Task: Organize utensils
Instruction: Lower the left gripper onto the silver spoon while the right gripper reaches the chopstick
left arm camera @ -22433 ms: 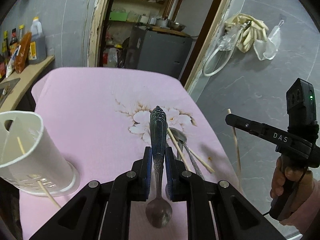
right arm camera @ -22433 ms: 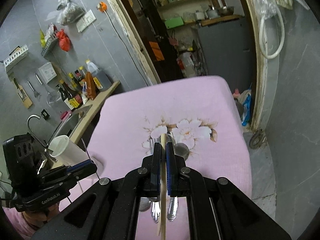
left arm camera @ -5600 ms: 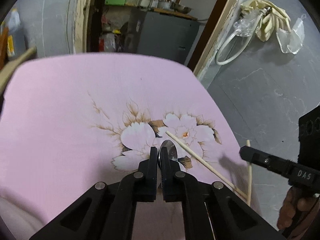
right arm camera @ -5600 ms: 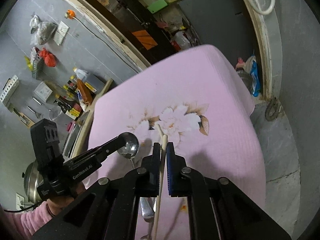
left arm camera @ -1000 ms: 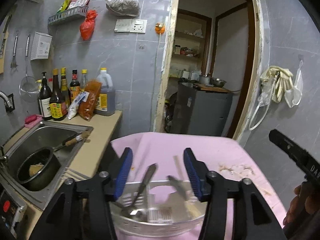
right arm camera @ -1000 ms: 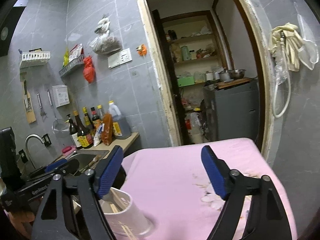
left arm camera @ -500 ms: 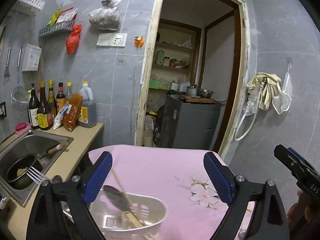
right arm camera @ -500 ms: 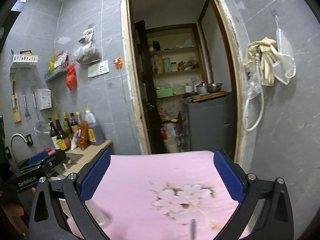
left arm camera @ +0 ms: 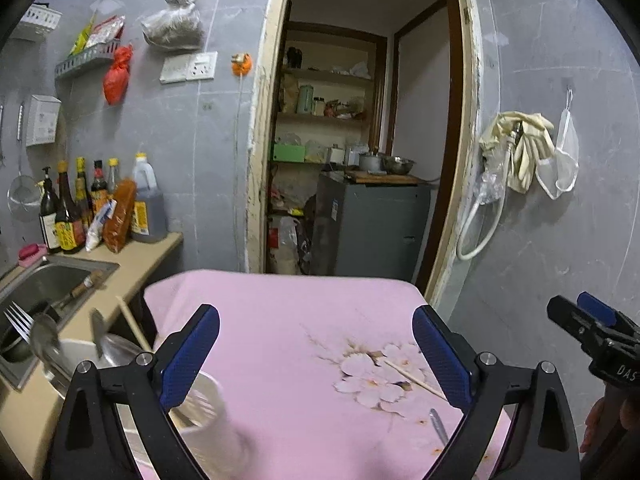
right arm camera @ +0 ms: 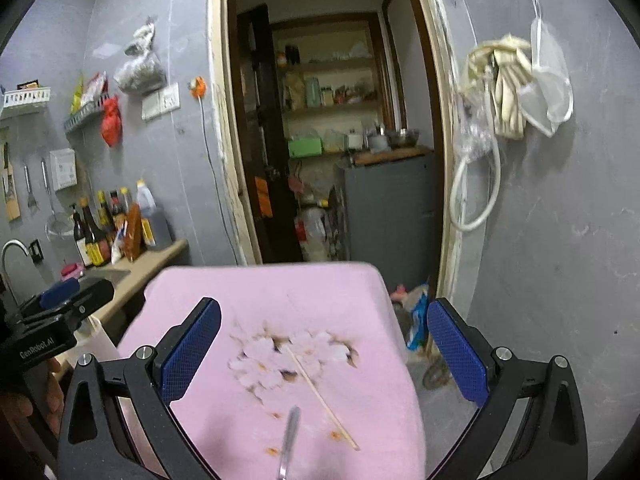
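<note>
Partly hidden behind the left gripper's (left arm camera: pixel 316 354) left finger, the white utensil holder (left arm camera: pixel 208 420) at the table's (left arm camera: pixel 280 312) left edge is blurred; a fork (left arm camera: pixel 18 320), spoon (left arm camera: pixel 44 340) and chopstick (left arm camera: pixel 134 326) stick up from it. Both the left gripper and the right gripper (right arm camera: pixel 324 354) are spread wide and hold nothing. Between them the pink cloth lies bare toward the far edge. Near the right edge, one chopstick (right arm camera: pixel 322 400) crosses the flower print, and a metal handle (right arm camera: pixel 289 436), cut off below, lies just beside it.

A chopstick (right arm camera: pixel 322 398) and metal utensil (right arm camera: pixel 289 440) lay mid-table (right arm camera: pixel 260 292); the white holder (left arm camera: pixel 208 420) blocked its left edge.
</note>
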### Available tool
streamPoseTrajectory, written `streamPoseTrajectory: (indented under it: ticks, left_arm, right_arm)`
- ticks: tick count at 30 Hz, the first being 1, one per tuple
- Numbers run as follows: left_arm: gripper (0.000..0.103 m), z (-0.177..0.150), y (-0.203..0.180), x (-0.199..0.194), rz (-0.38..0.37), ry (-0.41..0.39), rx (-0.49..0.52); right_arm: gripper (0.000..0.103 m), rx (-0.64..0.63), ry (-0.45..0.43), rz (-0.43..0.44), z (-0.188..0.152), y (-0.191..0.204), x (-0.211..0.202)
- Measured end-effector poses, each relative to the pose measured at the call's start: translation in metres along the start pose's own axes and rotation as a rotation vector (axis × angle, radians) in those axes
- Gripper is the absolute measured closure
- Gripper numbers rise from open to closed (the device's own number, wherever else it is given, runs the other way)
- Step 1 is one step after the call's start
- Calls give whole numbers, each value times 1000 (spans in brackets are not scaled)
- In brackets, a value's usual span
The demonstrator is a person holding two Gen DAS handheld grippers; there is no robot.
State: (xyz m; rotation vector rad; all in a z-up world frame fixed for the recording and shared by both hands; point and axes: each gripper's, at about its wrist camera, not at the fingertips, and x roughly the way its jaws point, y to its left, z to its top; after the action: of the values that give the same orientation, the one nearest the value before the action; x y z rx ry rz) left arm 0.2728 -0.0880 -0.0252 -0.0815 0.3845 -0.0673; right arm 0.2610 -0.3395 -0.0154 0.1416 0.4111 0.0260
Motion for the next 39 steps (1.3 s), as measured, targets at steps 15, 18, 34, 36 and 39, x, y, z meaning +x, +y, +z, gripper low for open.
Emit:
streamPoseTrajectory:
  ticks: [15, 18, 34, 36, 39]
  left_arm:
    - [6, -54, -51, 42, -61, 220, -3]
    - [8, -65, -59, 48, -83, 261, 14]
    - [76, -111, -83, 88, -310, 556, -41]
    - [80, -115, -84, 93, -337, 592, -58]
    - [82, -120, -87, 99, -361, 636, -66]
  right_arm:
    - [14, 10, 253, 82, -63, -56, 55]
    - [23, 7, 290, 96, -76, -58, 62]
    - [71, -13, 468, 224, -113, -47, 93]
    - [77, -23, 493, 230, -118, -46, 95]
    - [78, -33, 527, 235, -124, -44, 99]
